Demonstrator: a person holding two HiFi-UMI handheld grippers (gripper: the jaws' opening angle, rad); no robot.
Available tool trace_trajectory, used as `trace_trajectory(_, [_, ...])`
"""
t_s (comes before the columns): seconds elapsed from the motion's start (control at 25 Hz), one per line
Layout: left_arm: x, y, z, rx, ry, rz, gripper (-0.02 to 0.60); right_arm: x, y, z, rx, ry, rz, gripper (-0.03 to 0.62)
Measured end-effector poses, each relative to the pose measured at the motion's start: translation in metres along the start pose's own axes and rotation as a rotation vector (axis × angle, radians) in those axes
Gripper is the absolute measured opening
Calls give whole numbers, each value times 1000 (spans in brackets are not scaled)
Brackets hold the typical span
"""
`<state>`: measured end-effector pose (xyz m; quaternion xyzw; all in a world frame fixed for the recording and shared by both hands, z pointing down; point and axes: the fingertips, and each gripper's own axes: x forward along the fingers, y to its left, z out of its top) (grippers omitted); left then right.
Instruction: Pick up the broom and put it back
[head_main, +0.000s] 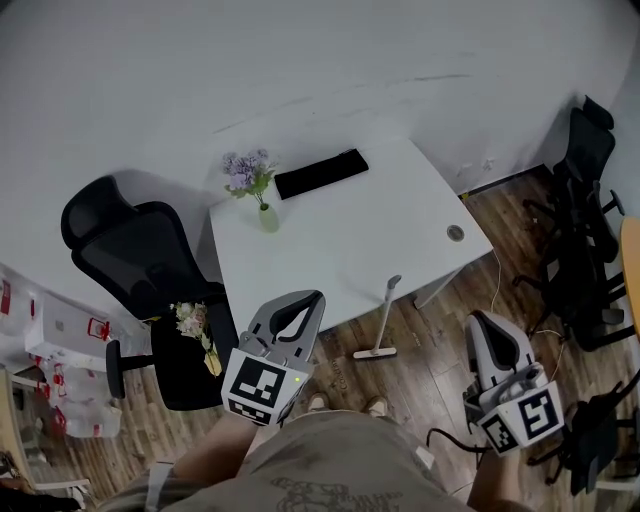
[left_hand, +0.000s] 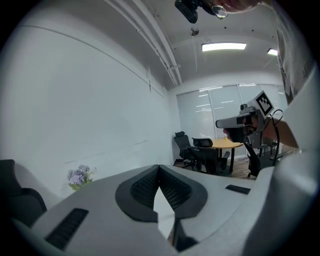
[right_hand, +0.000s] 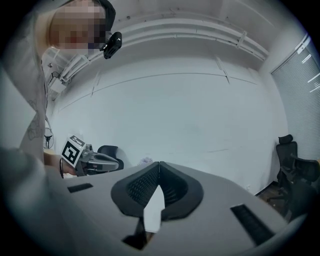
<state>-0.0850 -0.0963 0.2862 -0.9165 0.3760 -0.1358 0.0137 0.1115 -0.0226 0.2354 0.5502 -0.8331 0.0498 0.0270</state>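
Observation:
In the head view a small light-coloured broom (head_main: 384, 318) stands on the wooden floor, its handle leaning against the front edge of the white table (head_main: 340, 250). My left gripper (head_main: 312, 298) hovers just left of the broom, and its jaws (left_hand: 159, 167) are shut with nothing between them. My right gripper (head_main: 478, 318) is to the broom's right, well apart from it, and is likewise shut and empty (right_hand: 159, 164). Neither gripper view shows the broom. Each gripper shows in the other's view: the right gripper (left_hand: 235, 121) and the left gripper (right_hand: 100, 160).
On the table stand a vase of purple flowers (head_main: 252, 182) and a black flat pad (head_main: 320, 173). A black office chair (head_main: 140, 250) with a flower bunch (head_main: 195, 325) is at the table's left. More black chairs (head_main: 580, 200) and floor cables are at the right; boxes (head_main: 60, 340) lie far left.

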Motion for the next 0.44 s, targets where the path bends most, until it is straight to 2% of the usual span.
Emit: trace_trajectory(0.44, [2,-11,4,11,0,-29,15,-5,-8,11,1,-23,-12,31])
